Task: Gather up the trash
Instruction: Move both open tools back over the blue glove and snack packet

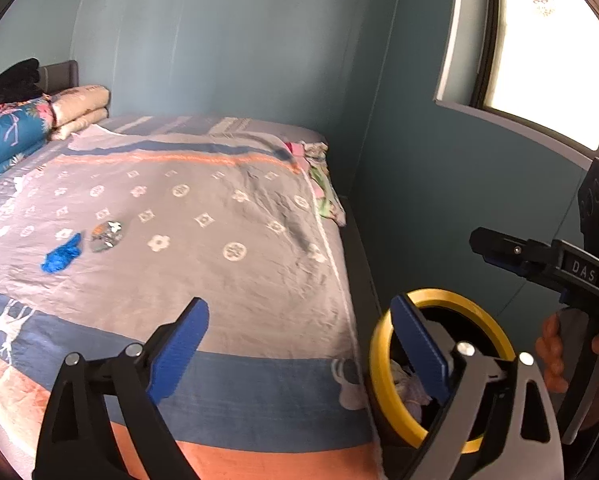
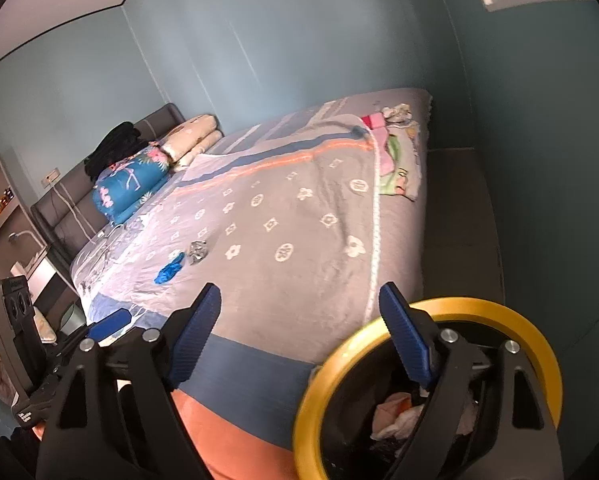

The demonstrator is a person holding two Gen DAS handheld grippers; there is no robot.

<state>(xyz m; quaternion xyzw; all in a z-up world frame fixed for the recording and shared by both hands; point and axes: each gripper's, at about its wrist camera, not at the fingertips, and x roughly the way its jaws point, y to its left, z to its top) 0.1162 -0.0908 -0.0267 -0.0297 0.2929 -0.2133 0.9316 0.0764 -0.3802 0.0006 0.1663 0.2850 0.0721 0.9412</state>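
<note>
Left tool (image 1: 299, 344) and right tool (image 2: 299, 320) both released, empty, beside yellow-rimmed bin (image 2: 541, 344) at bed (image 2: 299, 232).

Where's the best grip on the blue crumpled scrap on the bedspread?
Probably across the narrow width of the blue crumpled scrap, near its bunched lower end, coming down from above. It lies low and elongated on the bedspread, so a side approach would likely snag fabric. The silver wrapper sits close beside its upper end, so stay clear of that.
</note>
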